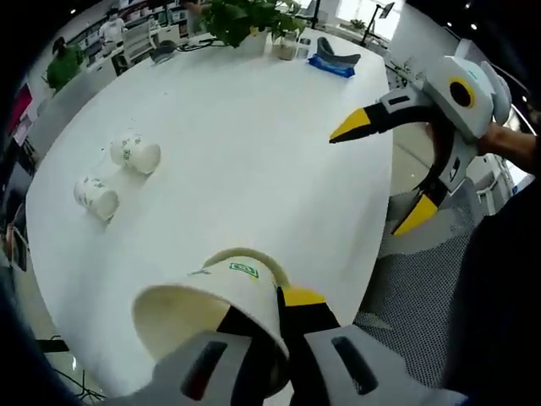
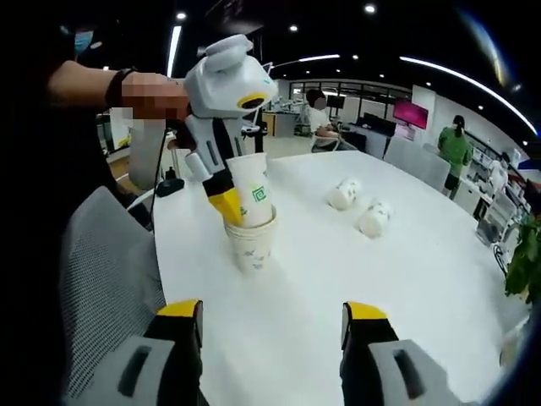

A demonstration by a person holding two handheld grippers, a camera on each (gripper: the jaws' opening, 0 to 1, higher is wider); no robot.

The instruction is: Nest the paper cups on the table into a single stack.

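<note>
**Q:** What does your left gripper point(image 2: 226, 199) have hold of?

**A:** A white paper cup point(image 2: 252, 191) printed with a small green logo. In the right gripper view you hold it upright, one yellow-tipped jaw outside its wall and the jaws closed on the rim. Its base sits inside the mouth of a second paper cup point(image 2: 252, 245), which stands upright on the white table point(image 2: 406, 288) near the edge beside a grey mesh chair point(image 2: 101, 279). In the left gripper view the held cup point(image 1: 211, 309) fills the lower foreground, its cream interior turned to the left, with the lower cup's rim showing as a curved band behind it.

**Q:** And your right gripper point(image 1: 385, 173)?

**A:** It grips nothing. In the left gripper view it hangs at the table's right edge, its two yellow tips spread wide apart. In its own view the right gripper point(image 2: 272, 326) shows both jaws parted above bare tabletop, short of the stacked pair.

**Q:** Where are the remaining cups?

**A:** Two lie on their sides, well apart from the stack. In the left gripper view the nearer fallen cup point(image 1: 95, 198) and the farther fallen cup point(image 1: 135, 153) lie close together toward the table's left side; each is white with green print. In the right gripper view the same two appear beyond the stack, just beside each other.

**Q:** What else stands on the table?

**A:** At the far end, a potted plant point(image 1: 249, 19) and a blue object point(image 1: 331, 63).
</note>
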